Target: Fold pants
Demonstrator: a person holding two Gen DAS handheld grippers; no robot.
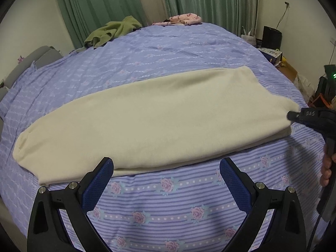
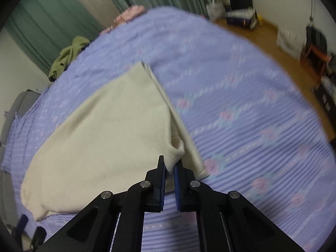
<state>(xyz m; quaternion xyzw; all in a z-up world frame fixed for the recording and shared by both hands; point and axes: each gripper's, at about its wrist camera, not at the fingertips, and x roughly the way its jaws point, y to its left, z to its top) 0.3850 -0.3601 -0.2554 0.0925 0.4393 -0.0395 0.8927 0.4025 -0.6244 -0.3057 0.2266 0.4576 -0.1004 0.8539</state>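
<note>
Pants [image 1: 147, 117] lying crosswise; right gripper [image 2: 170, 166] pinching the right-end corner, left gripper [image 1: 166, 168] hovering wide open nr the front edge.

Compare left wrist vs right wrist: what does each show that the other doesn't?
Left wrist only: the open left tool at the pants' near edge, touching nothing, and a hand on the right tool's handle.

Right wrist only: the right tool shut on a ribbed corner of the pants, a second layer showing beneath it, and the wood floor.

Both: cream pants on the striped floral bedspread, green garment, pink garment, green curtains.
</note>
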